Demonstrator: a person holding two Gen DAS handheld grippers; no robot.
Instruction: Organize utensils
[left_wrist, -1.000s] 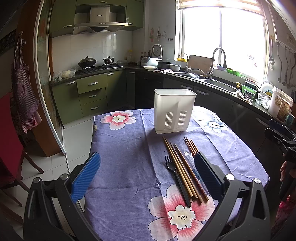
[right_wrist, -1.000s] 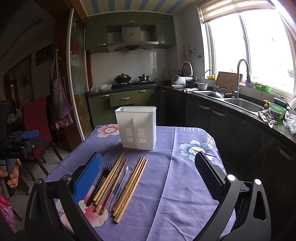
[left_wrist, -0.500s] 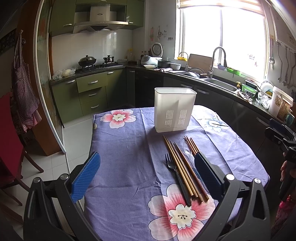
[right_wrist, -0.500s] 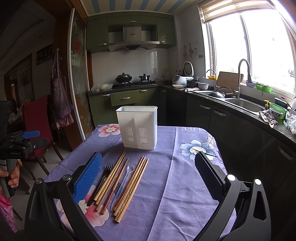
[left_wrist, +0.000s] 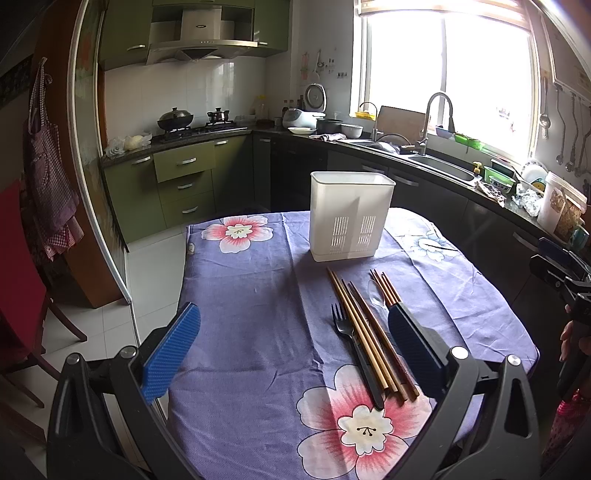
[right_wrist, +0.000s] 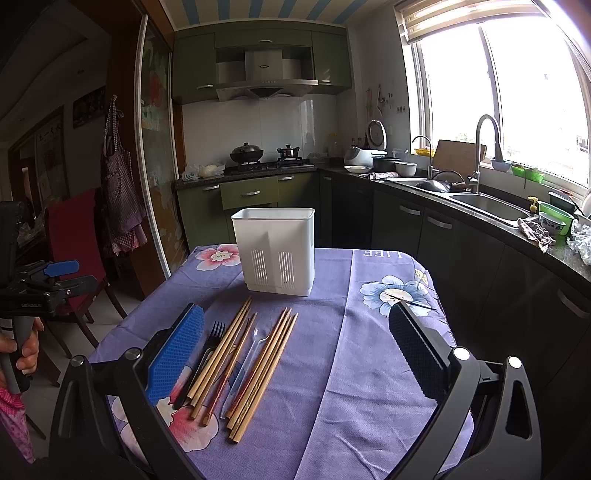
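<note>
A white plastic two-compartment utensil holder with slotted vents (left_wrist: 351, 218) stands upright on the tabletop, which is covered by a purple cloth printed with flowers (right_wrist: 369, 350). In front of the holder lie the utensils, side by side and pointing toward it: a black plastic fork (right_wrist: 208, 350), several wooden chopsticks (right_wrist: 266, 369) and a clear plastic spoon (right_wrist: 245, 360) among them. The left tool (left_wrist: 291, 350) hovers above the cloth with its blue-padded fingers spread wide apart, gripping nothing. The right tool (right_wrist: 295, 354) is likewise spread wide and empty, its left pad just beside the fork.
</note>
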